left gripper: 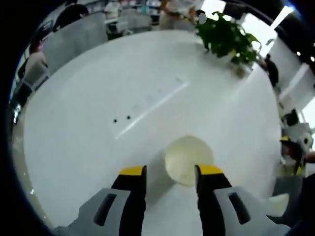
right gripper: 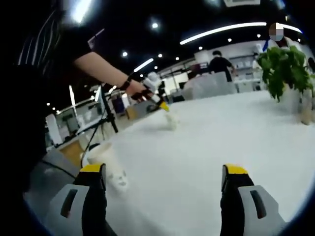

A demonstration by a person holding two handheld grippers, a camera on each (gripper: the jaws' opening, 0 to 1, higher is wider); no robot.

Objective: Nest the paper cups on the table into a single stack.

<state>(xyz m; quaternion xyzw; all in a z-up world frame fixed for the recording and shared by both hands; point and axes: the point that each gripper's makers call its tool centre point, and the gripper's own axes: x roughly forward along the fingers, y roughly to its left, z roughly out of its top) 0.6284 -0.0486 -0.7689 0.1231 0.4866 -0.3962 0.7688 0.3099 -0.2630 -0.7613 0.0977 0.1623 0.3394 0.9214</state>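
Left gripper view, left gripper (left gripper: 170,170): jaws rose from 6 o'clock, yellow tips apart, nothing clamped.
Left gripper view, paper cup (left gripper: 189,160): upright on the white table (left gripper: 83,123), mouth open toward the camera, just beyond the tips and a bit toward the right-hand jaw; its near rim overlapped that tip in the picture, contact could not be told.
Left gripper view, table marks: two small dark dots (left gripper: 121,119) at about 10 o'clock of the cup, a pale strip (left gripper: 152,105) running up toward 1 o'clock.
Left gripper view, background: potted plant (left gripper: 227,37) at 1 o'clock on the far edge of the table.
Right gripper view, right gripper (right gripper: 163,174): jaws wide apart, empty, over bare table.
Right gripper view, left gripper: seen at 11 o'clock, held in the person's hand (right gripper: 139,92), its yellow tip right at a small paper cup (right gripper: 171,120).
Right gripper view, second cup (right gripper: 100,153): at 9 o'clock near the table's edge, just beyond the left-hand jaw, well apart from the first cup.
Right gripper view, small white object (right gripper: 119,179): beside that cup, too blurred to name.
Step in hand, judged: left gripper lining up on the first cup.
How to do it well, judged: shift so the wall sits centred between the jaws, close gently since thin paper crushes, lift straight, lower mouth-to-mouth axis into the other cup.
Risk, judged: off-centre squeeze would tip or slide the light cup.
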